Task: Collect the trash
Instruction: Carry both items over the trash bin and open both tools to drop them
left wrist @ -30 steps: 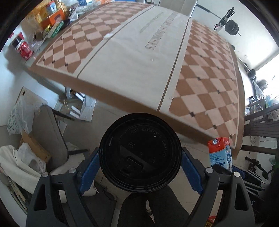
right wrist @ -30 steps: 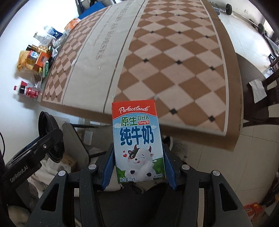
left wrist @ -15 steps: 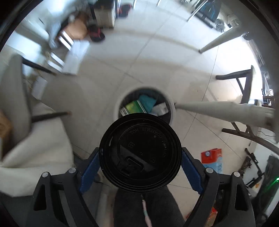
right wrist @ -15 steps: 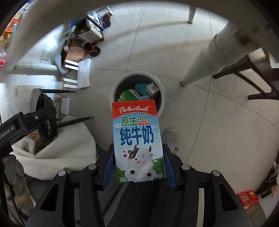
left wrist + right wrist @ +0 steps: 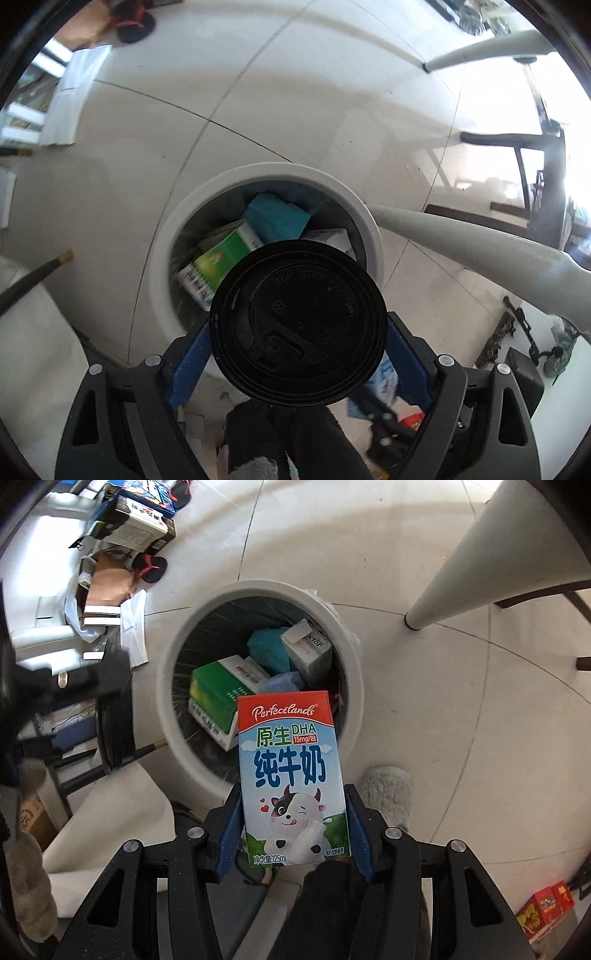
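- Left hand-held gripper (image 5: 298, 334): closed on a cup (image 5: 298, 330), blue pads pressed to both sides; only its black lid shows, facing the camera. Cup hangs over the near rim of the bin (image 5: 162, 254), not yet fully over the opening.
- Bin in the left view: white, round, on the tiled floor (image 5: 258, 92). Already holds a green box (image 5: 218, 262), a teal wad (image 5: 277, 218) and a pale carton (image 5: 328, 236). Earlier trash looks collected.
- A pale table leg (image 5: 480, 243) slants in close to the bin's right rim; touching or not, cannot tell.
- Right hand-held gripper (image 5: 293, 830): clamped on a milk carton (image 5: 291, 779), upright, label facing the camera, pads on both narrow sides.
- Carton sits over the bin's (image 5: 170, 686) near rim; top edge overlaps the opening. Inside: green box (image 5: 218, 686), teal wad (image 5: 269, 646), grey carton (image 5: 306, 648), something blue (image 5: 284, 683).
- Progress, my read: both items carried to the bin, neither dropped. Left to do: shift each a bit forward over the opening, release. Late stage for these two.
- Clutter (image 5: 122, 528) on the floor beyond the bin, red boxes (image 5: 546, 912) at far right; whether those count as trash, cannot tell.
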### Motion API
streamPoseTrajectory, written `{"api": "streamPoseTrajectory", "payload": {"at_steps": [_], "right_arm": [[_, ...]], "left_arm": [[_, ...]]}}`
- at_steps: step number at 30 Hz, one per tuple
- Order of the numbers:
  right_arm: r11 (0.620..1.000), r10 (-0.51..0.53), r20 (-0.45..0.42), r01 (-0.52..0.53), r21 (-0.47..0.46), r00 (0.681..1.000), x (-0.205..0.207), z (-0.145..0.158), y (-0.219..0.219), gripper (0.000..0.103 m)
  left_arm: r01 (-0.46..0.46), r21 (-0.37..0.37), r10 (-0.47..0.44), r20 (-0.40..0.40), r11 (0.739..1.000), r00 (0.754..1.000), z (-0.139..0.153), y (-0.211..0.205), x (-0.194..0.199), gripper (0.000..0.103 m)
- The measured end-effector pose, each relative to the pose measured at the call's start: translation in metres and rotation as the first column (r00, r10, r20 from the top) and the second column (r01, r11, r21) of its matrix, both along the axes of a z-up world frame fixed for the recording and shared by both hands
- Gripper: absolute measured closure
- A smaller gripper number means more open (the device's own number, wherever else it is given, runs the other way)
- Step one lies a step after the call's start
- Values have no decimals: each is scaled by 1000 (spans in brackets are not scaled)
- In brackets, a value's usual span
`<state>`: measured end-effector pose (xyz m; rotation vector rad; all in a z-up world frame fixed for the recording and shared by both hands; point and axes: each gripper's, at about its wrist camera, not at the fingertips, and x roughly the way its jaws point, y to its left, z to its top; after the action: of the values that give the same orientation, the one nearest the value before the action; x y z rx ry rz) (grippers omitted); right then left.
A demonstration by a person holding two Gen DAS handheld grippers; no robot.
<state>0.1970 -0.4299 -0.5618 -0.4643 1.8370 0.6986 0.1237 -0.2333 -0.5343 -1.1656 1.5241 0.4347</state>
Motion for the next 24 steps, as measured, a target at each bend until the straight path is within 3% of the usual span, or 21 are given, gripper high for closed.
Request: {"api": "streamPoseTrajectory", "payload": {"at_steps": [7,9,11,12,16,21,24], "right_arm": [[1000,-22,-72,23,15,997,0,-34,13,48],[1000,-23,-82,24,16,996,-1,-37,16,39],[1000,-22,-80,24,16,997,-2,-35,16,19],[1000,-19,-79,20,18,997,-2,-33,16,17],[1000,-1,-38,1,0,999,0,-17,14,5],[999,45,71,-43,-29,996,4,23,9,2],[997,70,113,-67,-31,991,6,55,2,1]], "left_arm": [[22,2,-22,-40,1000,999,-7,4,8,2],[17,4,-17,-44,1000,999,-4,4,5,2],[6,11,-6,-50,1000,999,0,3,0,2],[3,17,-2,-54,1000,999,3,3,-2,2],[-2,103,10,-79,995,997,23,-2,-14,2],[60,233,-23,-155,971,988,66,-25,-36,2],[92,269,-42,-188,959,981,95,-41,-50,2]]}}
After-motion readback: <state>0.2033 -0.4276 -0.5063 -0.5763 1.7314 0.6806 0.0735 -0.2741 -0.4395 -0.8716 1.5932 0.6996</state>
